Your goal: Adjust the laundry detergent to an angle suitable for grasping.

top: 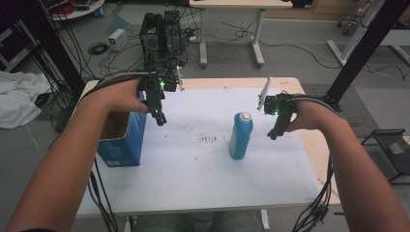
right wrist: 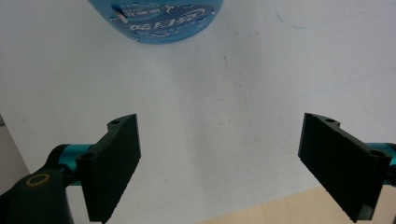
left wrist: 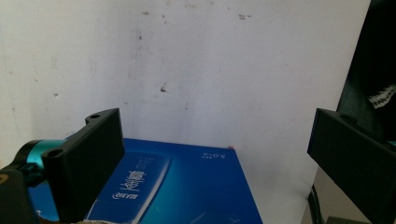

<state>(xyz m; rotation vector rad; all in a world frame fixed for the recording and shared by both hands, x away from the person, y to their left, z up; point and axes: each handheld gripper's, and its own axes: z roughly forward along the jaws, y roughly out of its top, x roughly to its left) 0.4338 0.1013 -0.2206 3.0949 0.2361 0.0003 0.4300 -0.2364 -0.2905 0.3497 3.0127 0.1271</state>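
Observation:
A blue bottle (top: 241, 137) with a white cap stands upright near the middle of the white table sheet (top: 203, 174); its base (right wrist: 161, 21) shows at the top of the right gripper view. An open blue carton (top: 121, 140) stands at the left edge, its printed side (left wrist: 177, 186) below my left jaws. My left gripper (top: 161, 119) hangs open over the sheet just right of the carton, nothing between its jaws. Right of the bottle, my right gripper (top: 273, 135) points down at the sheet, open and empty, a short way from the bottle.
Dark smudges (top: 208, 139) mark the sheet left of the bottle. The bare wooden table edge (top: 316, 145) runs along the right. Beyond the table are a computer tower (top: 162, 34), loose cables on the floor, another desk and a black frame post (top: 360, 53).

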